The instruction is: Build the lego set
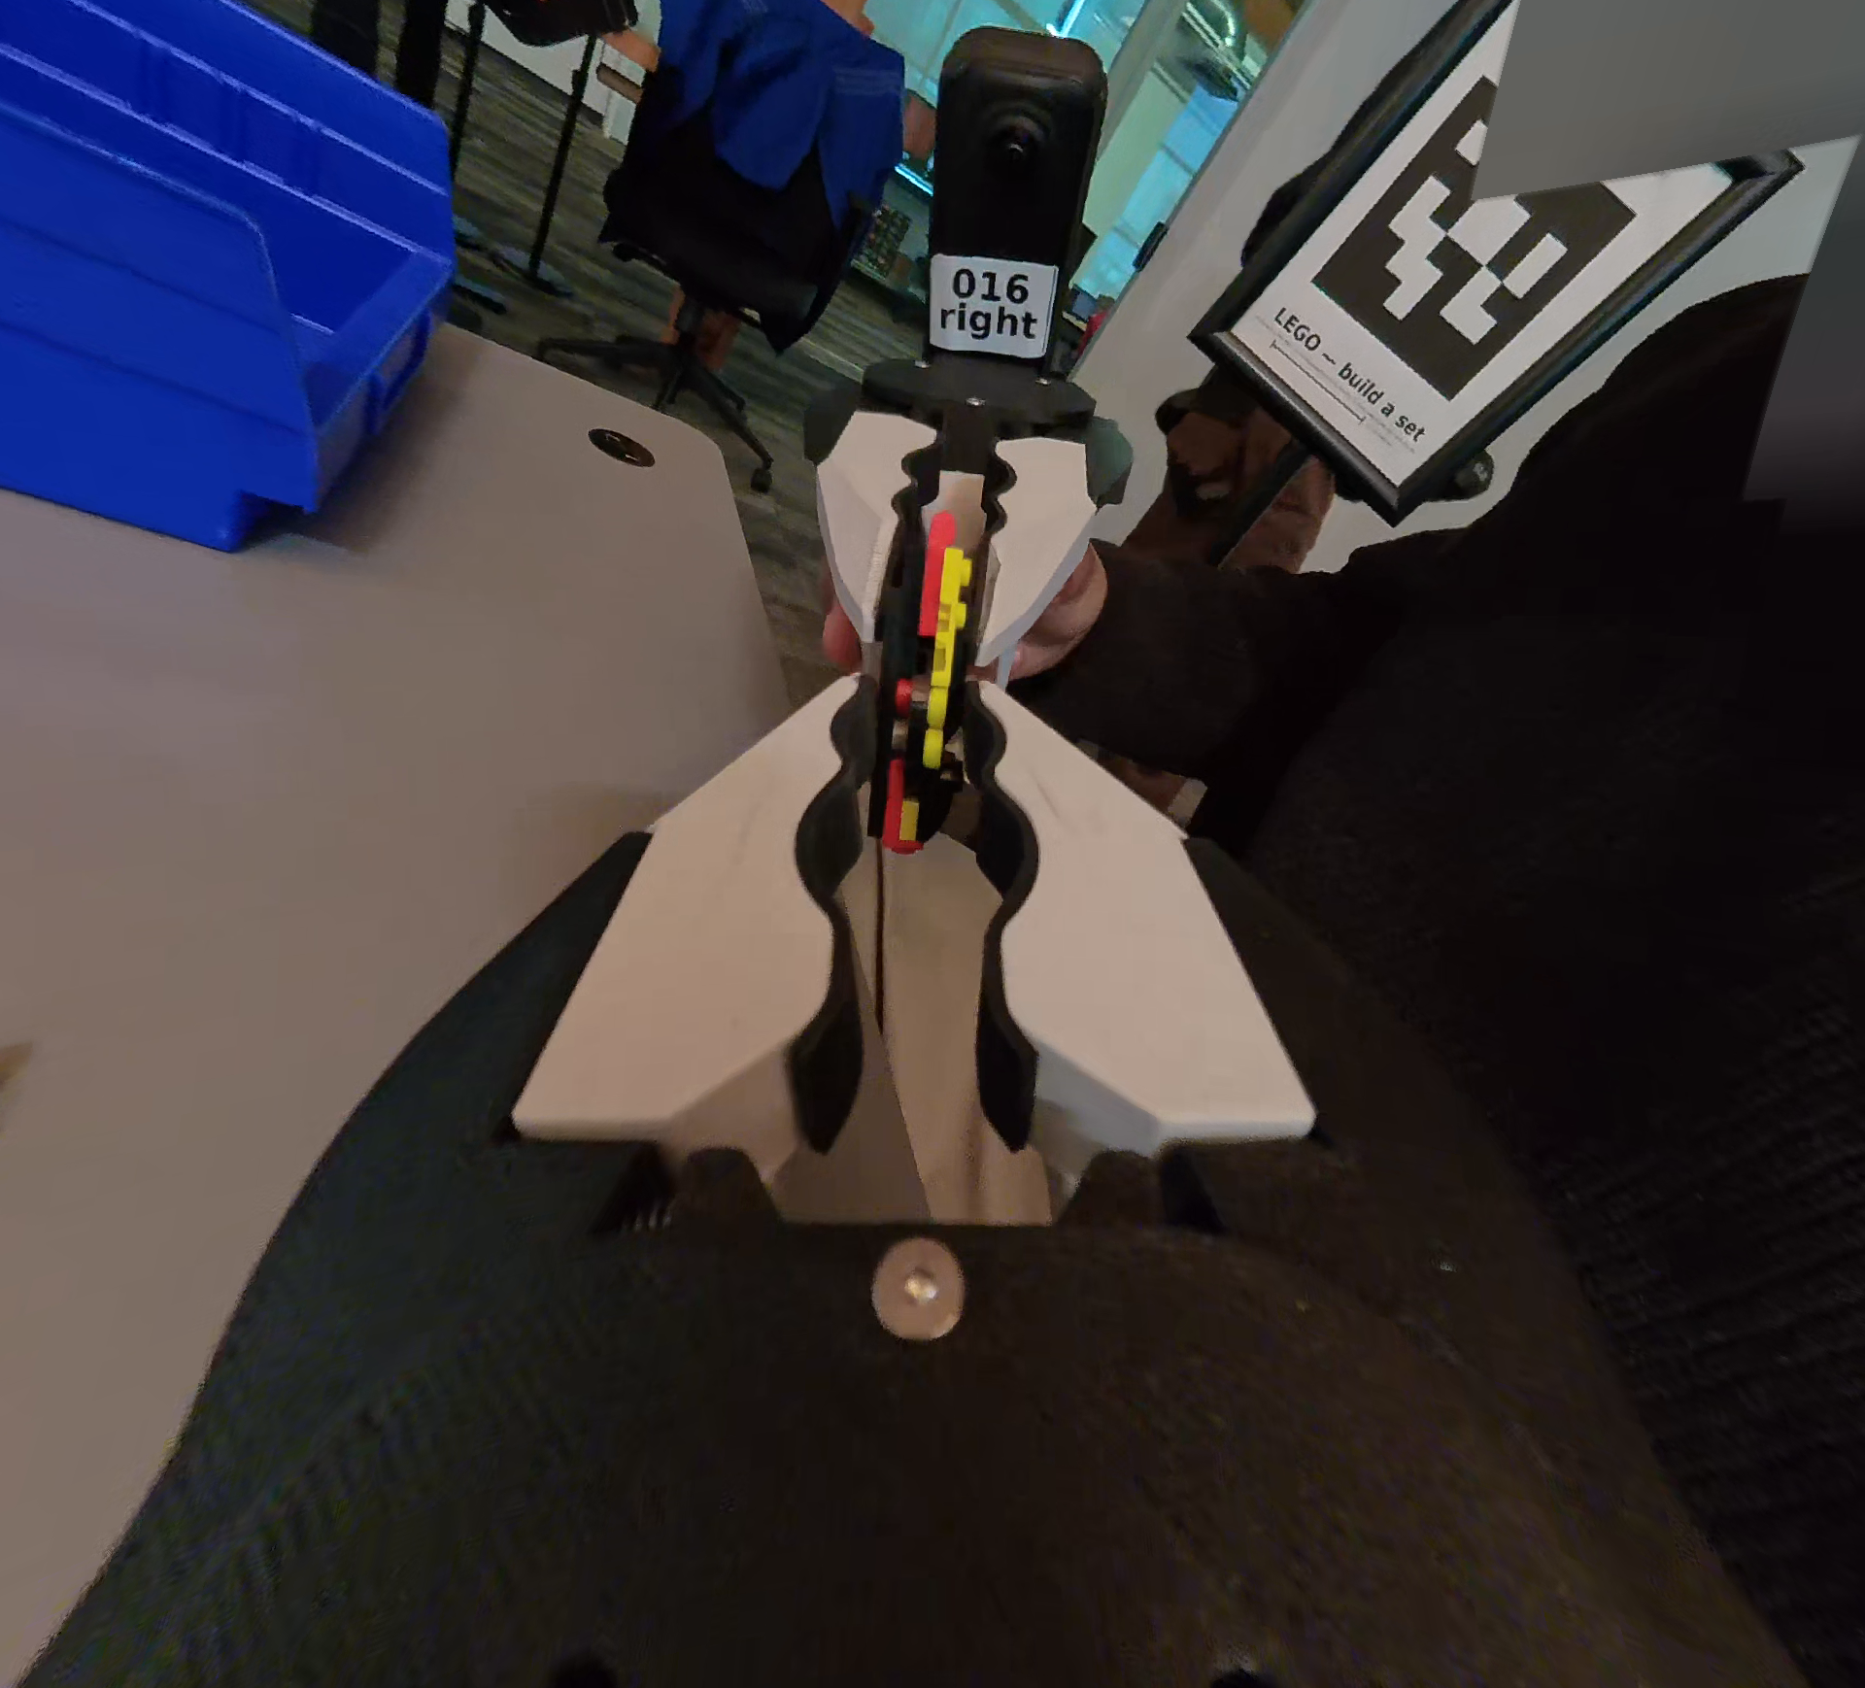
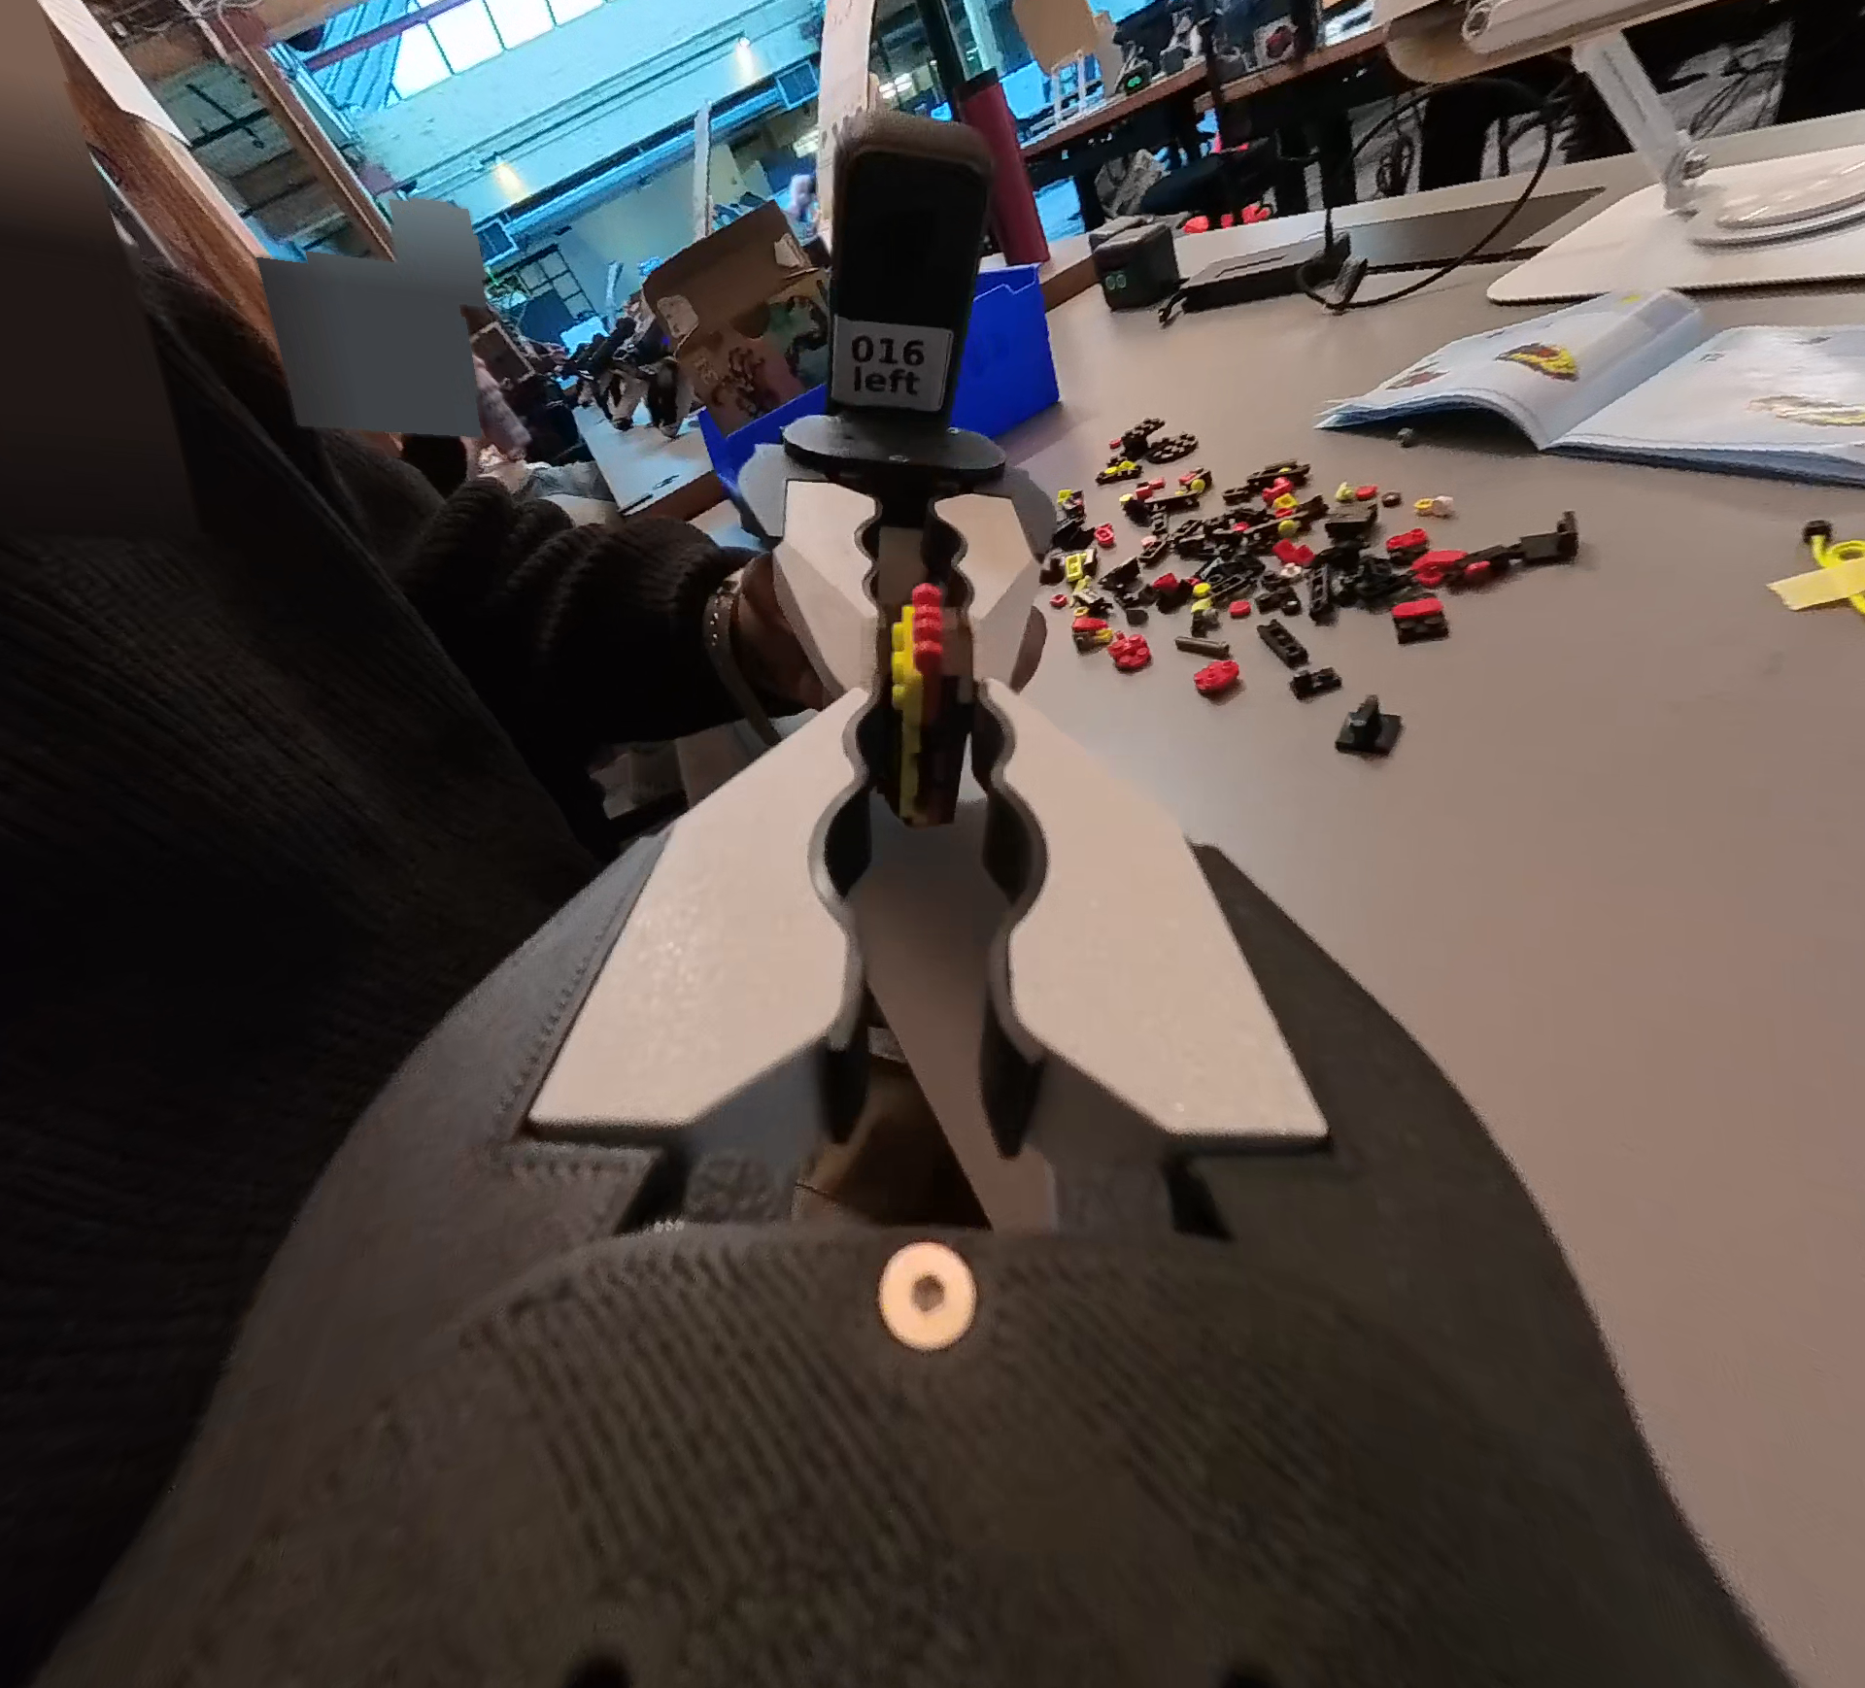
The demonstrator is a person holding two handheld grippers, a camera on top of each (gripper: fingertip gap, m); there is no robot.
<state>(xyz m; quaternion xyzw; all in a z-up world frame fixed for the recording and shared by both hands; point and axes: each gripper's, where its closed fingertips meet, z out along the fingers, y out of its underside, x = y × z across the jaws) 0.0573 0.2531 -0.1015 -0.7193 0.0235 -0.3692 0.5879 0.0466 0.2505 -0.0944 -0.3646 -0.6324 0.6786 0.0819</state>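
Note:
A small flat Lego assembly (image 1: 937,711) of black, red and yellow pieces is held edge-on in the air between both grippers, which face each other tip to tip. My left gripper (image 1: 920,731) is shut on its near end. My right gripper (image 1: 941,620) grips the far end in that view. In the right wrist view the assembly (image 2: 920,731) sits between the right gripper's (image 2: 924,716) tips, with the left gripper (image 2: 934,630) shut on the other end. A hand in a dark sleeve holds each gripper.
A pile of loose red, black and yellow pieces (image 2: 1262,560) lies on the grey table (image 2: 1514,883). An open instruction booklet (image 2: 1635,388) lies behind it, near a monitor base (image 2: 1716,227). A blue bin (image 1: 182,247) stands at the left, a framed marker sign (image 1: 1463,298) at the right. Both grippers' tips are close together, under 4 cm apart.

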